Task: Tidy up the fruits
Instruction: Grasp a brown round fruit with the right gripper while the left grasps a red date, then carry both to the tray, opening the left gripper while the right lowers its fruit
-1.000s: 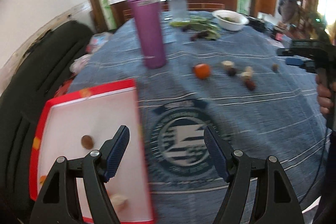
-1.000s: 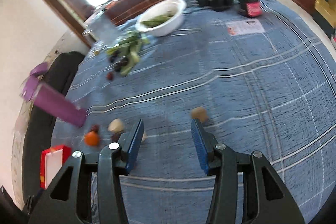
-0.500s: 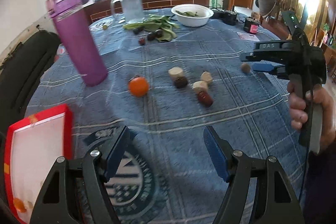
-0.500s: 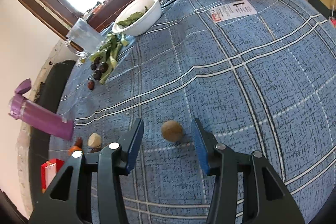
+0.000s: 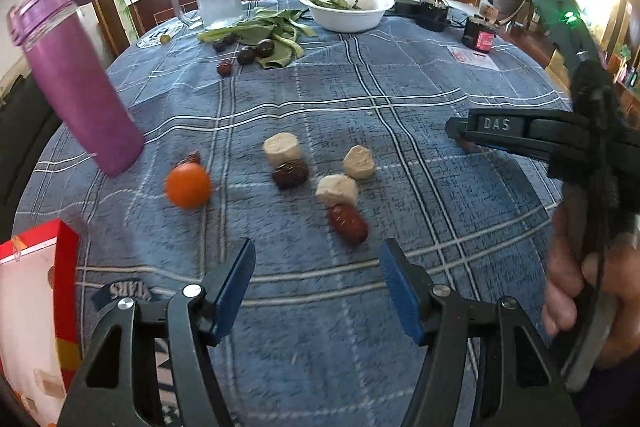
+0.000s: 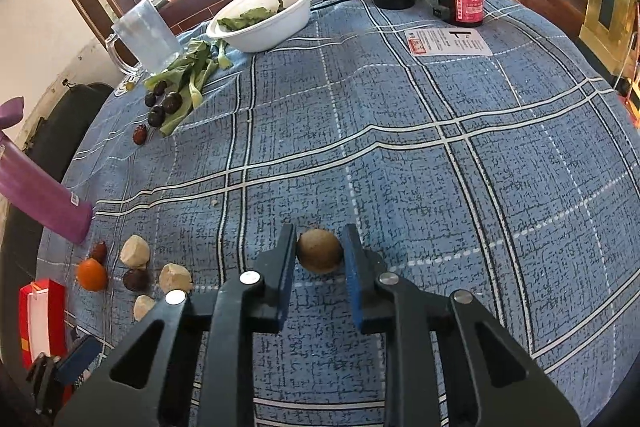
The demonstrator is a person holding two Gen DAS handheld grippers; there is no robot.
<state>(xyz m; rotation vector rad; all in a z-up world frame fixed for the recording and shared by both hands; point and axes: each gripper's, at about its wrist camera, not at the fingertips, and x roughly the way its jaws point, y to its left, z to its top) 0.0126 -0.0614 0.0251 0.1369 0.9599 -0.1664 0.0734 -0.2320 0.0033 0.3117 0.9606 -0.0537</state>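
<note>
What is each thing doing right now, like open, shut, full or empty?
Right gripper: shut on the brown fruit.
Left gripper: open, holding nothing.
Purple bottle: standing, lid flipped open.
White bowl: holds green leaves.
Glass mug: upright; contents unclear.
Orange fruit: loose on the cloth.

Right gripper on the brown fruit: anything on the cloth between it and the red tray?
Yes. The right gripper brackets the brown fruit. Toward the red tray at far left lie pale chunks, a dark date and the orange fruit. Lifting over them looks clear.
</note>
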